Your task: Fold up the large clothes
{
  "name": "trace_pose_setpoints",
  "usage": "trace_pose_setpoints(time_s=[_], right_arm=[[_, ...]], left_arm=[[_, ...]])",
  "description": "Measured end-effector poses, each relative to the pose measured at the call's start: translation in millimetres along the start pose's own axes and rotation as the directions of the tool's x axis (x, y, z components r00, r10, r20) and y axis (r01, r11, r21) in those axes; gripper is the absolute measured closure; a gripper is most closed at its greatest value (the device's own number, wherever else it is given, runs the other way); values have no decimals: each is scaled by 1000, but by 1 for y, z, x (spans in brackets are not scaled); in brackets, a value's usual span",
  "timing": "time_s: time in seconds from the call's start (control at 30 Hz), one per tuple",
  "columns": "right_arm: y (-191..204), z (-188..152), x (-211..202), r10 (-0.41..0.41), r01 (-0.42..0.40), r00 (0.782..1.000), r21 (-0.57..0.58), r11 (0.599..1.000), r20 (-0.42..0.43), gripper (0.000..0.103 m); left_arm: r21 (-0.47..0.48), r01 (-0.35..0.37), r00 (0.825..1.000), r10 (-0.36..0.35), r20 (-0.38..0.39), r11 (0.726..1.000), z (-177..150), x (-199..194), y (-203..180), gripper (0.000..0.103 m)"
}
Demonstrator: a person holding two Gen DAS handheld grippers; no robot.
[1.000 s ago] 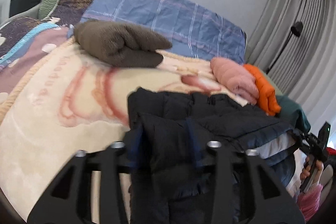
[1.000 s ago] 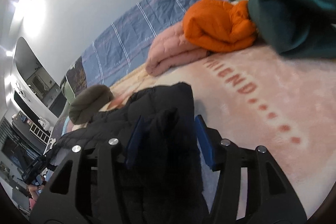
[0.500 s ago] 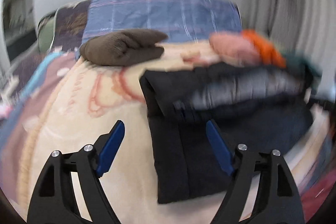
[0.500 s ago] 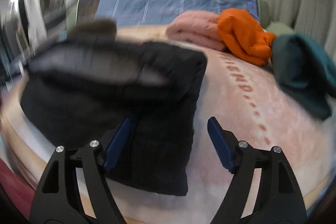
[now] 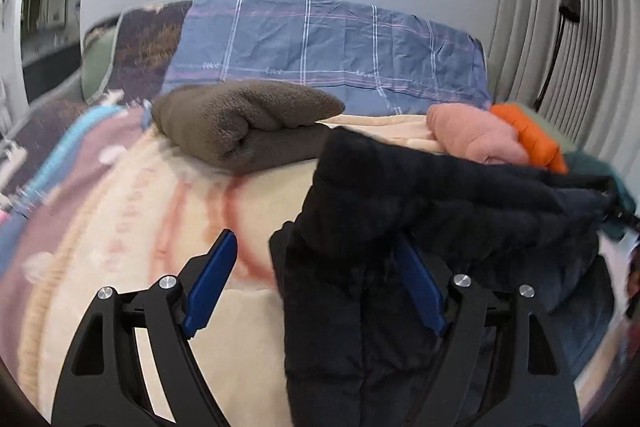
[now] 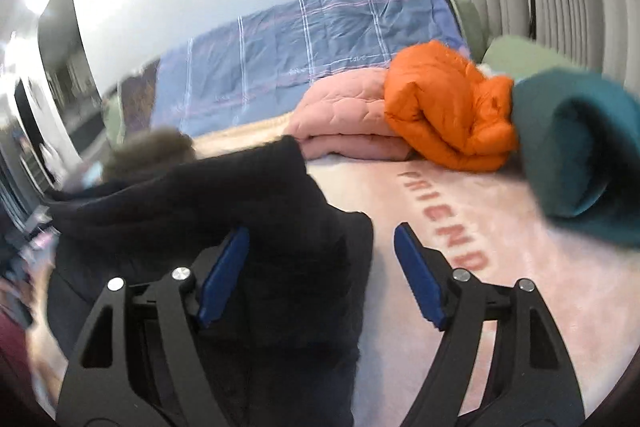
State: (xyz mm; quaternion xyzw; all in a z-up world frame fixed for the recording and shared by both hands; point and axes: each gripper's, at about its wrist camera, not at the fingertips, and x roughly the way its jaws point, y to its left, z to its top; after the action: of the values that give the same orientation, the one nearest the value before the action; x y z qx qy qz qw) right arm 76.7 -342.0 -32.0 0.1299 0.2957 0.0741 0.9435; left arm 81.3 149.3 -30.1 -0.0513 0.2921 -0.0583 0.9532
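Home bedroom: blanketed bed (image 5: 120,227), curtains (image 5: 560,7).

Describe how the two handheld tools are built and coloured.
Both match: the left tool and right tool each have two black plastic fingers with triangular cut-outs, silver screw heads near the tips, and flat blue pads lining the inner faces.

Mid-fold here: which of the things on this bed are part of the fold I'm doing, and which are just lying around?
In play:
- black puffer jacket
- left gripper, open
- right gripper, jaws closing, pads not pressing the jacket

Lying about:
- brown fleece bundle
- pink quilted bundle
- orange puffer bundle
- teal bundle
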Motion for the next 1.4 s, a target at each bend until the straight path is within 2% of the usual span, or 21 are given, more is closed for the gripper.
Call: trace_pose_setpoints(time_s=[0.17,0.2,0.27,0.3,0.37,0.4,0.43,0.47,0.5,0.57,0.67,0.77,0.87,0.9,0.97,1.07,1.13,1.2,1.27,1.33,1.4], right_arm=[[-5,2,22,75,-73,995,27,997,-61,37],[-6,5,30,96,-93,992,39,995,-77,39],[-6,10,42,134,-128,985,57,990,-108,40],[-8,14,51,138,-130,982,72,989,-126,40],[-12,18,62,125,-112,982,98,989,-142,43],[-13,20,67,132,-117,980,108,987,-148,56],[-13,20,70,137,-120,978,112,986,-155,79],[-13,21,72,137,-120,977,111,986,-163,88],[-12,22,70,136,-120,979,110,987,-154,95],[-10,23,55,145,-135,985,108,985,-98,98],[-6,35,28,163,-163,987,109,981,9,98],[-4,46,31,138,-140,990,104,985,22,98],[-8,46,67,75,-68,995,118,991,-60,94],[-10,40,85,20,-8,994,107,994,-111,92],[-15,28,113,-48,66,982,93,993,-185,90],[-23,13,126,-34,62,977,127,990,-211,85],[-27,14,124,-24,53,979,143,988,-202,83],[-26,18,118,-60,87,979,133,987,-194,74],[-23,23,108,-122,142,978,108,984,-169,63],[-17,28,88,-180,192,976,90,977,-123,50],[-7,36,69,-173,180,982,89,980,-80,43]], left_arm=[[-2,61,995,-61,-83,998,5,32,-3,24],[-5,72,993,-72,-96,997,8,39,-4,27],[-2,85,990,-84,-109,996,11,48,-7,39],[-1,88,989,-87,-115,996,13,54,-7,40],[-6,81,987,-81,-137,997,18,67,-8,51],[-9,79,986,-80,-145,997,19,71,-9,58],[-9,75,986,-75,-149,997,20,72,-9,77],[-10,70,987,-71,-147,997,21,72,-9,98],[-18,75,988,-77,-132,997,22,68,-8,99],[-27,84,994,-85,-64,996,27,51,-8,100],[-10,79,996,-78,32,997,39,25,-10,100],[13,35,998,-35,56,999,51,26,-16,100],[59,-54,998,54,-7,997,51,59,-21,100],[68,-74,996,76,-38,995,48,70,-21,100],[75,-107,984,116,-134,991,32,101,-19,100],[76,-113,976,125,-178,991,12,121,-16,97],[119,-125,972,145,-182,985,6,124,-19,97],[133,-133,973,155,-172,982,8,119,-21,97],[122,-141,974,160,-160,982,11,110,-20,90],[71,-133,981,141,-136,989,19,94,-15,81],[12,-97,991,98,-92,995,29,74,-15,75]])
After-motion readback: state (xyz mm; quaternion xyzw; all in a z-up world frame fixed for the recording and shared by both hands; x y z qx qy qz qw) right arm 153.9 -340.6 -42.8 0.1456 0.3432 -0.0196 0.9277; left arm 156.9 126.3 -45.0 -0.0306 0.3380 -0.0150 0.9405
